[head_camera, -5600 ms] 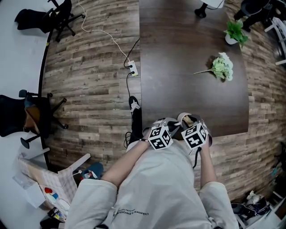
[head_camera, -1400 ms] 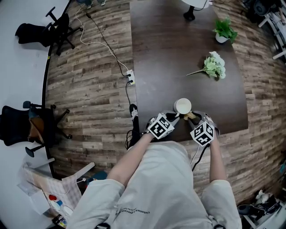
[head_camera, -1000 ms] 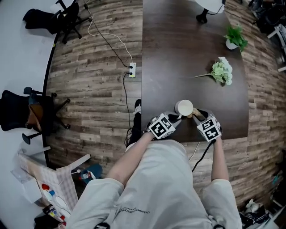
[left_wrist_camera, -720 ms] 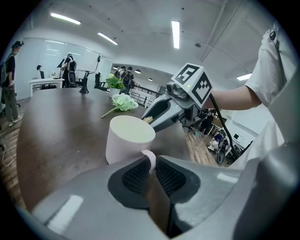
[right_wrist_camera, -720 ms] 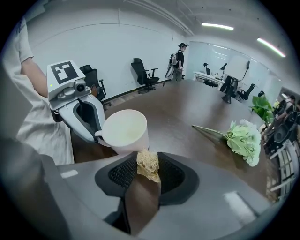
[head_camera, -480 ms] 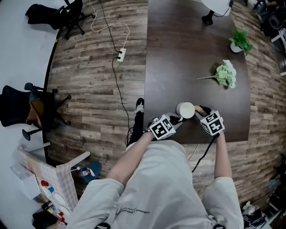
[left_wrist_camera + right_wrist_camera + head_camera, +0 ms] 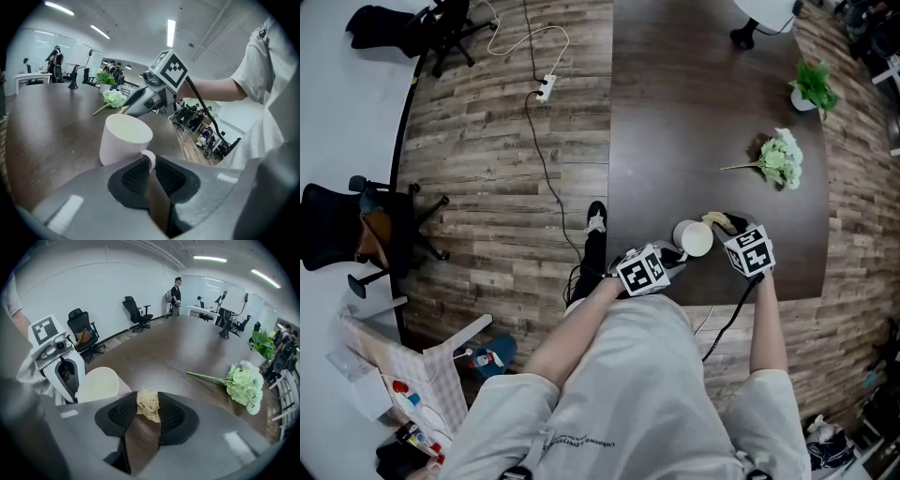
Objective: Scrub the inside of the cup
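White mug (image 7: 693, 238), lower centre in the head view, hangs clamped by its handle in the left gripper (image 7: 151, 165). The right gripper (image 7: 149, 417) pinches a fibrous scrub pad (image 7: 718, 222), now withdrawn beside the rim, so scrubbing looks paused.

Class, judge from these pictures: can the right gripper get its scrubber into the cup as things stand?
Probably yes. The left gripper holds the cup by its handle, its open mouth facing the right gripper, whose scrubber sits just beside it with nothing between.
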